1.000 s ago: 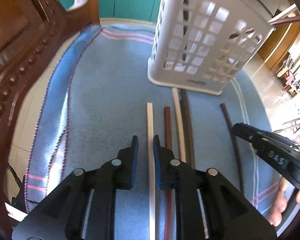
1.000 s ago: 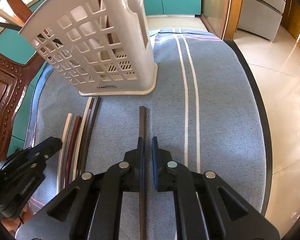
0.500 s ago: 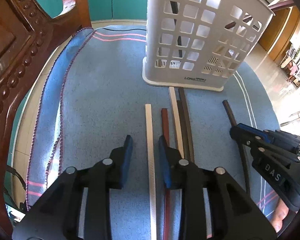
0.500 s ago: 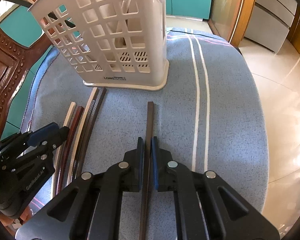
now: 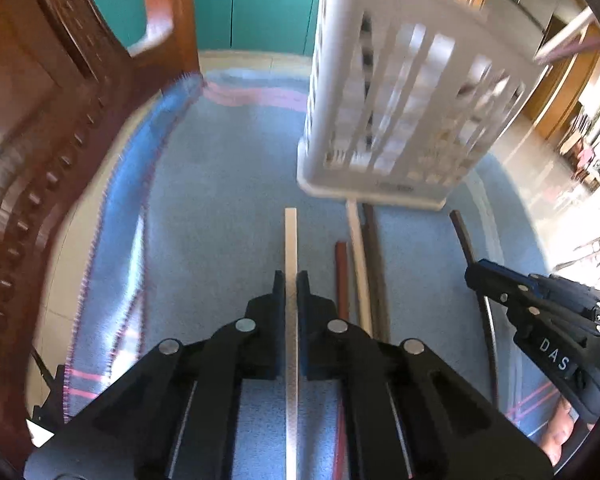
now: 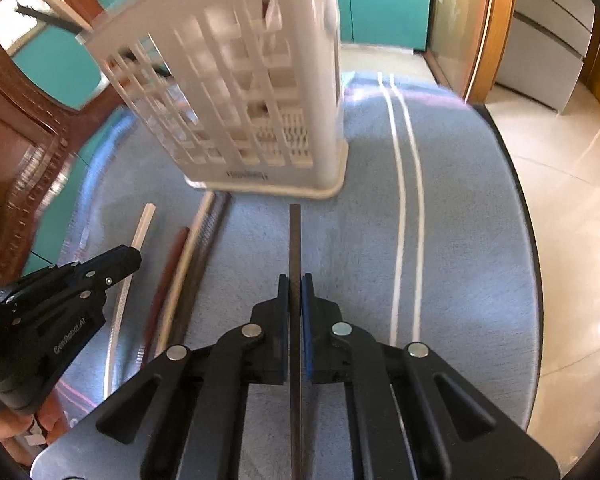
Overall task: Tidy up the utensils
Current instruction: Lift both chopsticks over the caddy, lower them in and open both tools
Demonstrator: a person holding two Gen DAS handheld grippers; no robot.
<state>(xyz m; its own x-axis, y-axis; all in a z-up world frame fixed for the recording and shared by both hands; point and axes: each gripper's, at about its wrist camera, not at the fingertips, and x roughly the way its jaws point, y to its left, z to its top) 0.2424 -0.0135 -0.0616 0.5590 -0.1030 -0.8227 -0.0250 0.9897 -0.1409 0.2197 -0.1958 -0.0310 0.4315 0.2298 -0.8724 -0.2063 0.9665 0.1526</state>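
Pick-up stage: each tool has one chopstick clamped, none yet lifted clear to the white basket (image 5: 404, 120). Left gripper (image 5: 291, 292), jaws just closed, pinches the white chopstick (image 5: 291, 236); three more lie alongside on the blue cloth (image 5: 204, 208). Right gripper (image 6: 295, 296) pinches the dark chopstick (image 6: 295, 236). Both point steeply downward. Next, judged: raise, tip upright, drop into basket.

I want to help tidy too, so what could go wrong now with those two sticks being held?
The left gripper pinches the white chopstick near one end, so it may swing or slip. The right gripper likewise holds the dark chopstick. The tall white basket looks light; a poke might tip it.
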